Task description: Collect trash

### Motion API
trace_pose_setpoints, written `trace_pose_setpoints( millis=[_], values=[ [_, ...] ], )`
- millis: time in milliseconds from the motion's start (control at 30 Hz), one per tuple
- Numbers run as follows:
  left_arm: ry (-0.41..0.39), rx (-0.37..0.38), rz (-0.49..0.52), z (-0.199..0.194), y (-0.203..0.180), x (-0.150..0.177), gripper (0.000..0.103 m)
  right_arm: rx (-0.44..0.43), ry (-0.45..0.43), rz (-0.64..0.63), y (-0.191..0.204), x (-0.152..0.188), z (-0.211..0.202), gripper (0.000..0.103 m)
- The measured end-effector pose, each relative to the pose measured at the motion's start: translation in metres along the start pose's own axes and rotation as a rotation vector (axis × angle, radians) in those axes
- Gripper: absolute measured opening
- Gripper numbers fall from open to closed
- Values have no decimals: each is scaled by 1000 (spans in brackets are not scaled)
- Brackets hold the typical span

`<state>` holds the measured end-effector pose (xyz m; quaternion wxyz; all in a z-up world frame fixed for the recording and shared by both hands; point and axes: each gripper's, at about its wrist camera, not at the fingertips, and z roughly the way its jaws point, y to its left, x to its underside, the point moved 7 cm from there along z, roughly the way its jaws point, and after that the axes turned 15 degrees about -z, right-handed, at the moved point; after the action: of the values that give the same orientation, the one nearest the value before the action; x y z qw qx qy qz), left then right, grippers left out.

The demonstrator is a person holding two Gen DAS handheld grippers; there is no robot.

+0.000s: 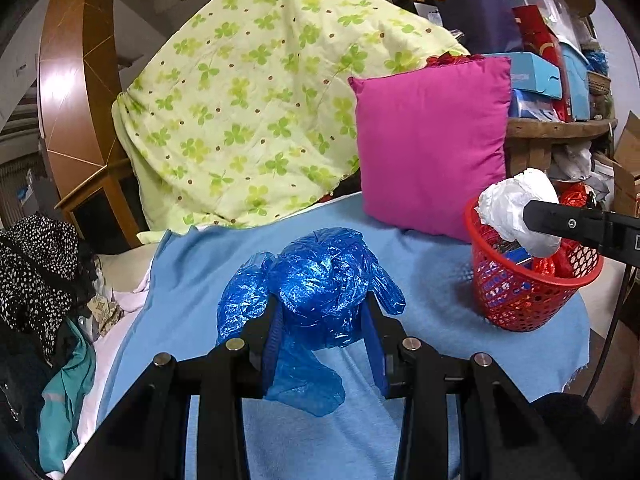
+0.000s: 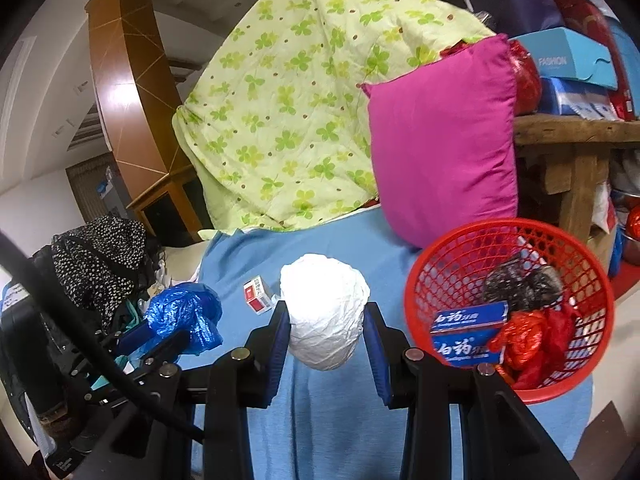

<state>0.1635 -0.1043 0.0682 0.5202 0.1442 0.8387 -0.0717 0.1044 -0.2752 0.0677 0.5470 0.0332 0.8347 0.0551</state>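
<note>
A cluttered room in a home, probably a bedroom or living space. A clover-print quilt is draping over furniture, a magenta cushion is leaning beside it, and clothes are piling up at the left. Boxes and bags are crowding a rough wooden shelf, and a blue blanket is covering the soft surface in front.

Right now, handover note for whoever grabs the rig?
Left gripper: shut on the blue plastic bag, lifted off the blue cloth.
Right gripper: shut on the white paper wad, near the red basket.
Done: the basket already holds a toothpaste box, red wrapper and a dark crumpled piece.
Left: drop both pieces in the basket, then fetch the small red-and-white box on the cloth.
</note>
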Motion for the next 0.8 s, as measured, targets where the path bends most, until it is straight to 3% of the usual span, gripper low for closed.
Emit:
trace_pose_setpoints(
  millis=[800],
  values=[
    [-21,72,91,-17,-63,-10,40,107,-54,82,-67,3,-48,39]
  ],
)
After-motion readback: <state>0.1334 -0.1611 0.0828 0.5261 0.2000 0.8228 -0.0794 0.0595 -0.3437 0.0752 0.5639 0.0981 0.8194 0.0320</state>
